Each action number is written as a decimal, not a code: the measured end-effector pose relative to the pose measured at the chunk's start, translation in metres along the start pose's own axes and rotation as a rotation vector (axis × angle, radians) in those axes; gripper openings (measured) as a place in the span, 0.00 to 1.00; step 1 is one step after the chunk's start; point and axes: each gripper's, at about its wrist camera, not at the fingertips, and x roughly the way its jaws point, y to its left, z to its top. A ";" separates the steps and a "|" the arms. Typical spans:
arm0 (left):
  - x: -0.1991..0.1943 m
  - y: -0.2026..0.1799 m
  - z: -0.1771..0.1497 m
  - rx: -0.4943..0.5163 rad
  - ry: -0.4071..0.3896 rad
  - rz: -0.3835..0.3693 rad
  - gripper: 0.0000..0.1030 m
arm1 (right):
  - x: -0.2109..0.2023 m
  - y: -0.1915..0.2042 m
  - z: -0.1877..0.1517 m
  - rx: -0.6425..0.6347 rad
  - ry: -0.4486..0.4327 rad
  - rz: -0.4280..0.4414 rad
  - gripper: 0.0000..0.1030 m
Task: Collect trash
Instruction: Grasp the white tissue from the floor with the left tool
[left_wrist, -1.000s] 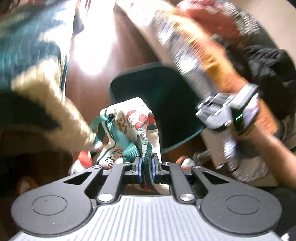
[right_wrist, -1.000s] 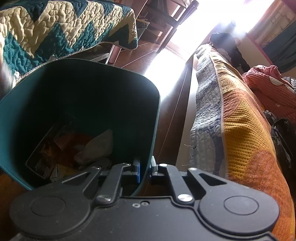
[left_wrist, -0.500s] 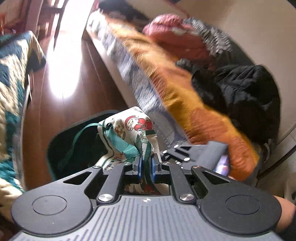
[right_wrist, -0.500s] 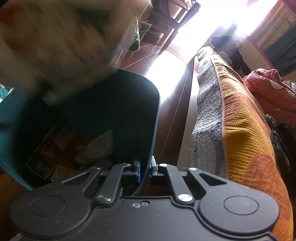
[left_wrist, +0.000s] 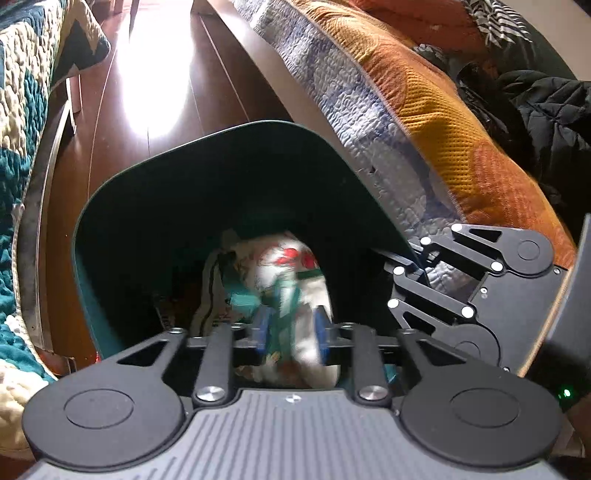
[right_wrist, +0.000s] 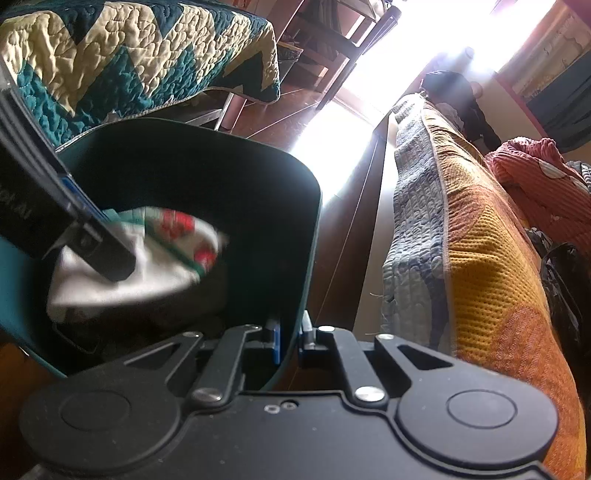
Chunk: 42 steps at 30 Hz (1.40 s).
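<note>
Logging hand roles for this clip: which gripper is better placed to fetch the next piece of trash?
Probably left. The left gripper has just been opening over the teal bin, the printed wrapper still between its jaws. The right gripper is clamped on the bin's rim.

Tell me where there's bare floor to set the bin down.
Bare wooden floor runs between the zigzag quilt and the orange-blue quilt, beyond the green bin. The bin's inside is crowded with trash, including the printed bag.
</note>
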 end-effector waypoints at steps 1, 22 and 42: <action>-0.004 -0.001 -0.002 0.011 -0.008 0.001 0.48 | 0.000 0.000 0.000 0.000 0.000 0.001 0.07; -0.066 0.065 -0.121 0.131 -0.003 0.311 0.80 | 0.002 -0.001 0.003 0.005 0.013 -0.003 0.07; 0.132 0.203 -0.186 -0.186 0.295 0.431 0.71 | 0.003 0.000 0.005 0.010 0.012 -0.008 0.07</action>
